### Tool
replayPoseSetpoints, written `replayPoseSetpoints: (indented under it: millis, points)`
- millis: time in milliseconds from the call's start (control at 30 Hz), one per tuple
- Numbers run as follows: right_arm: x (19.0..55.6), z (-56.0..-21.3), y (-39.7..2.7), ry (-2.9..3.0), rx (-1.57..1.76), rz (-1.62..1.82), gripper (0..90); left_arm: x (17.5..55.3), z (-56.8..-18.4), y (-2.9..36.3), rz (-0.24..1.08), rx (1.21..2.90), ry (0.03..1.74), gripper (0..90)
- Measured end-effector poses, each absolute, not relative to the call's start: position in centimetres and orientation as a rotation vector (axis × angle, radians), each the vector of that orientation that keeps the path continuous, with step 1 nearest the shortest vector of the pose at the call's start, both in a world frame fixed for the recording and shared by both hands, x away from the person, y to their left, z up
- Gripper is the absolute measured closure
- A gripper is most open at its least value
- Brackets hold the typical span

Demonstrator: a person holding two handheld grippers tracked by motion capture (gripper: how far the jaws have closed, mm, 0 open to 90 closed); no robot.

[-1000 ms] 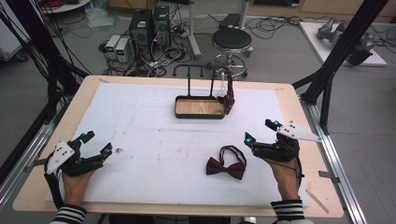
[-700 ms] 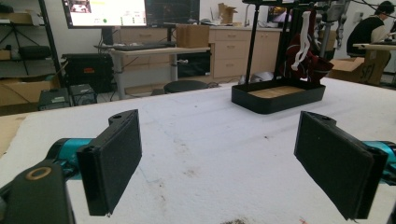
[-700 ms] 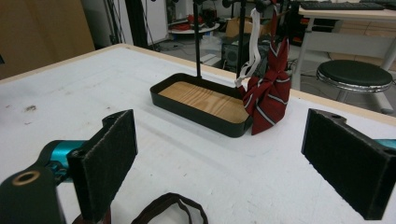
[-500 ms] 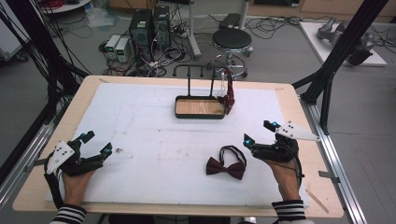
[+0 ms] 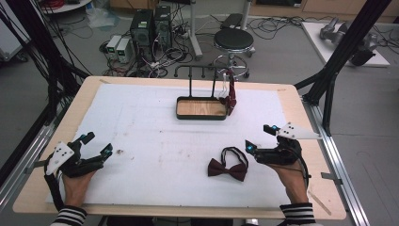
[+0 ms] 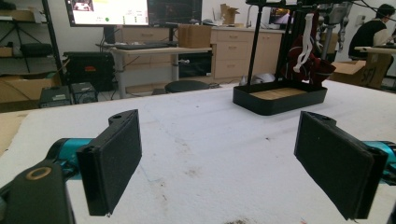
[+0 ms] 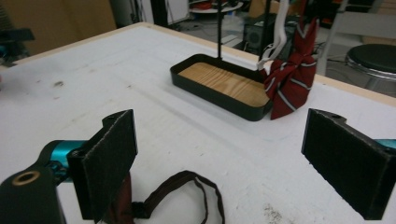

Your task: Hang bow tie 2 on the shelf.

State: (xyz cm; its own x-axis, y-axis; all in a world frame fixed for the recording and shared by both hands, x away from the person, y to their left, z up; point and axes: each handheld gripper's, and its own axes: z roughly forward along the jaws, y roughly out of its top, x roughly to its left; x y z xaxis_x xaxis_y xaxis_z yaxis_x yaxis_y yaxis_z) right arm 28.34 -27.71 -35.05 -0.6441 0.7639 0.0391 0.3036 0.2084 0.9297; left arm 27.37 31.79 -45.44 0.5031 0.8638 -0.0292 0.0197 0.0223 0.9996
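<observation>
Right gripper (image 5: pixel 261 137): jaws spread wide, empty, low over the white foam sheet (image 5: pixel 155 141) at 4 o'clock on the table.
Bow tie: the dark maroon fabric bow tie (image 5: pixel 227 169) with its looped strap lies flat at 5 o'clock, just beside the right gripper's near jaw.
Left gripper (image 5: pixel 97 144): jaws spread, empty, at 8 o'clock.
Stand: black metal tray with wooden floor (image 5: pixel 201 108) at 12 o'clock; a red striped tie (image 5: pixel 230 95) hangs at its right end.

Grey floor — black stool (image 5: pixel 234 39), computer towers (image 5: pixel 150 26), tangled cables behind the table.
</observation>
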Motion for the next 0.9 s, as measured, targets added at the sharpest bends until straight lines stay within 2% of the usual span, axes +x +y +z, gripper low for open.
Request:
replayPoseSetpoints:
  millis: [900]
  points:
    - [29.2,-37.5,-24.6,2.573,0.743,1.134,9.9,27.4,-45.4,31.8,0.788,1.406,0.836,15.3]
